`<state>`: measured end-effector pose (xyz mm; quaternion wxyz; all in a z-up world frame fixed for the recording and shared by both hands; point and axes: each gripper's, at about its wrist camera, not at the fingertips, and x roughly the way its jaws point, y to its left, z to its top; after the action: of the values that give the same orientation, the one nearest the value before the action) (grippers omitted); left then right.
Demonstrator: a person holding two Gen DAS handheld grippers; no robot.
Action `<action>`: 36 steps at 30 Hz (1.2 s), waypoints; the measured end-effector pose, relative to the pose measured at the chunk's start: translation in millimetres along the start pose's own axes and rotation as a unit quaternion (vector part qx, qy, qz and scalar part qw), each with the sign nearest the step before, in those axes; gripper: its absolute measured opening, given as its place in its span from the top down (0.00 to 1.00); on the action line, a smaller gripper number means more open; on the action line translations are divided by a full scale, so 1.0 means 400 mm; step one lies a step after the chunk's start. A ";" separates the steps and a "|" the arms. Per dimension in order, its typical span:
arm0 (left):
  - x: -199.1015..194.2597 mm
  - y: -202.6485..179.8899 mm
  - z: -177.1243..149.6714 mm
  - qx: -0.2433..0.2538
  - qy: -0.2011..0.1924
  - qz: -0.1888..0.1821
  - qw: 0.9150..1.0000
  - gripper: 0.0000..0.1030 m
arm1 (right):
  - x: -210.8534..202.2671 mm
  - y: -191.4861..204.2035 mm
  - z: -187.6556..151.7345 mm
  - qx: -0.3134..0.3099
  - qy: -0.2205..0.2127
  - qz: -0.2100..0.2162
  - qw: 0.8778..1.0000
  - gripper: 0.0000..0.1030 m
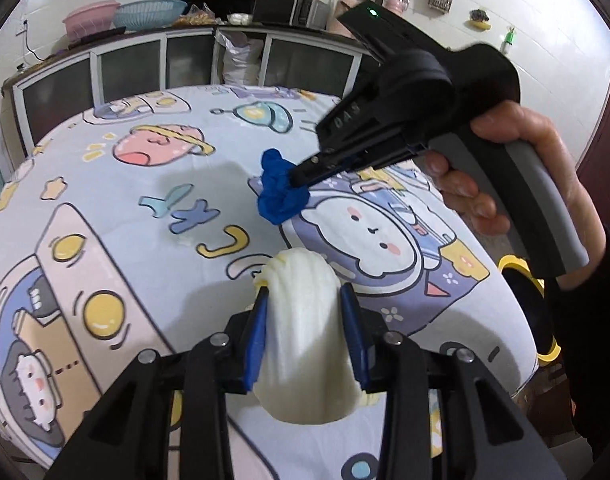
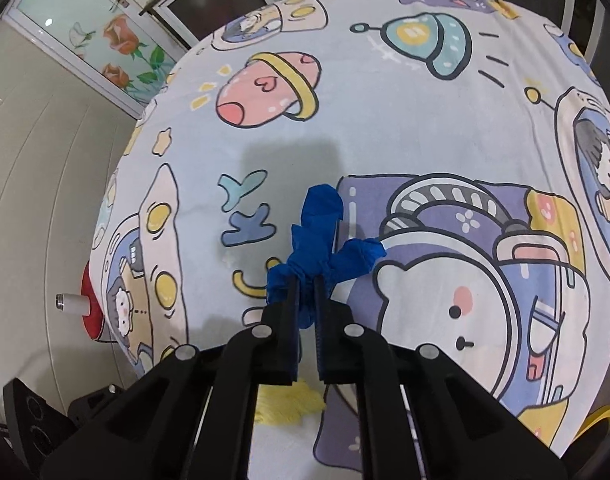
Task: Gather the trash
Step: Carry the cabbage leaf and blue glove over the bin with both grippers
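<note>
Nearest, the left gripper (image 1: 305,320) is clenched on a pale, ribbed cabbage leaf piece (image 1: 305,344) above the near edge of the cartoon-print tablecloth (image 1: 153,184). Farther in, toward the cloth's middle, the right gripper (image 2: 306,292) pinches a crumpled blue glove (image 2: 319,248). With both 2 tools loaded, the yellow-rimmed bin (image 1: 521,270) off the right edge probably comes next.

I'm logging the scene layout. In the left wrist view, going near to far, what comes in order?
left gripper shut on the white cabbage piece → crumpled blue glove pinched by the right gripper → cabinet → pink basin and blue basket
</note>
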<state>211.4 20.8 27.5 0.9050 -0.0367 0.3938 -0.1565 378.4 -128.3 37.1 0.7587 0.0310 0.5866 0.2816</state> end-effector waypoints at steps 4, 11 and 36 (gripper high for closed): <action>-0.051 0.008 0.001 -0.004 -0.018 0.004 1.000 0.68 | -0.032 0.019 -0.016 -0.006 -0.010 0.004 1.000 0.94; -0.134 0.020 0.003 -0.007 -0.047 0.015 0.999 0.68 | -0.117 0.042 -0.060 -0.014 -0.037 0.011 0.999 0.94; -0.041 -0.391 0.101 0.115 -0.039 -0.092 0.988 0.68 | -0.564 -0.415 -0.564 0.156 -0.157 -0.092 0.971 0.94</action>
<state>190.3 -124.6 96.5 0.8998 0.0257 0.3321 -0.2819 204.2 -436.3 101.3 0.8498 0.1387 0.4973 0.1068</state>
